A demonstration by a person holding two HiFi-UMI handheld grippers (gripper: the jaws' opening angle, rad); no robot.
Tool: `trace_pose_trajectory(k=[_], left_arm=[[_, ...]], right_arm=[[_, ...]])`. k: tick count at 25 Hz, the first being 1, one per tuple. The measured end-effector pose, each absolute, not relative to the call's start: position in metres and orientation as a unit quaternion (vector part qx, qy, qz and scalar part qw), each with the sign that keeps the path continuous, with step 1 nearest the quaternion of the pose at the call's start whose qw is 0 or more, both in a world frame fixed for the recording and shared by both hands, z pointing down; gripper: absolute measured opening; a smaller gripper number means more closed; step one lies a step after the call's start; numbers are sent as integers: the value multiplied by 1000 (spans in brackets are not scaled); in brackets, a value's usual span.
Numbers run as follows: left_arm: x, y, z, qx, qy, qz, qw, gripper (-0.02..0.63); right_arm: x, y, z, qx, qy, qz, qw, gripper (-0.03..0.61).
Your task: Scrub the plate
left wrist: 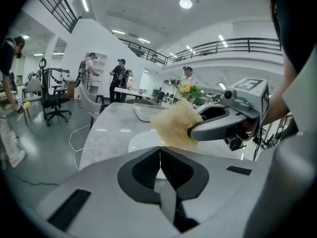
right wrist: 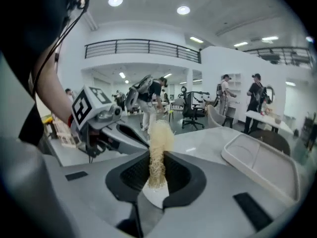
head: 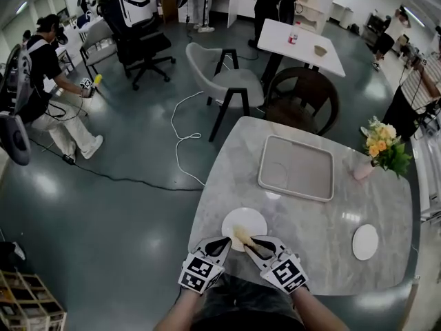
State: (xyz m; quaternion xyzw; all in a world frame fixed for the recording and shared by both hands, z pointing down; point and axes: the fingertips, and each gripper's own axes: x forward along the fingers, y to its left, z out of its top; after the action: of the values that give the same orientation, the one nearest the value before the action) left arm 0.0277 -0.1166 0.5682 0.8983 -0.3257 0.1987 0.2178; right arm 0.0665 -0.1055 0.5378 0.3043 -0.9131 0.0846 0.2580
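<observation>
A round white plate (head: 244,227) lies at the near edge of the marble table (head: 310,219). My right gripper (head: 253,247) is shut on a pale yellow fibrous scrubber (head: 241,236), which hangs over the plate's near part; the scrubber (right wrist: 157,152) stands pinched between the jaws. From the left gripper view the scrubber (left wrist: 174,125) shows above the plate (left wrist: 143,142). My left gripper (head: 222,243) is shut with nothing in it, at the plate's near left rim. Whether the scrubber touches the plate is unclear.
A rectangular tray (head: 296,167) lies farther back on the table. A smaller white plate (head: 365,241) sits at the right, and a flower vase (head: 381,149) at the far right. Chairs (head: 227,81) stand beyond the table; a cable (head: 180,138) runs over the floor.
</observation>
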Motion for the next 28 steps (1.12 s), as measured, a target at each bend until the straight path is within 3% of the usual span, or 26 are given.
trace_pose_trajectory(k=[6, 10, 18, 28], left_arm=[[19, -129, 584, 883, -331, 239, 234, 12], [16, -130, 599, 869, -329, 278, 241, 12], [14, -130, 610, 861, -323, 305, 247, 12], [15, -130, 609, 866, -310, 303, 250, 12]], right_arm=[[70, -114, 563, 200, -883, -94, 414, 72], [73, -119, 581, 143, -840, -206, 481, 74], [85, -114, 607, 67, -764, -331, 550, 72], [59, -114, 607, 50, -774, -343, 529, 72]])
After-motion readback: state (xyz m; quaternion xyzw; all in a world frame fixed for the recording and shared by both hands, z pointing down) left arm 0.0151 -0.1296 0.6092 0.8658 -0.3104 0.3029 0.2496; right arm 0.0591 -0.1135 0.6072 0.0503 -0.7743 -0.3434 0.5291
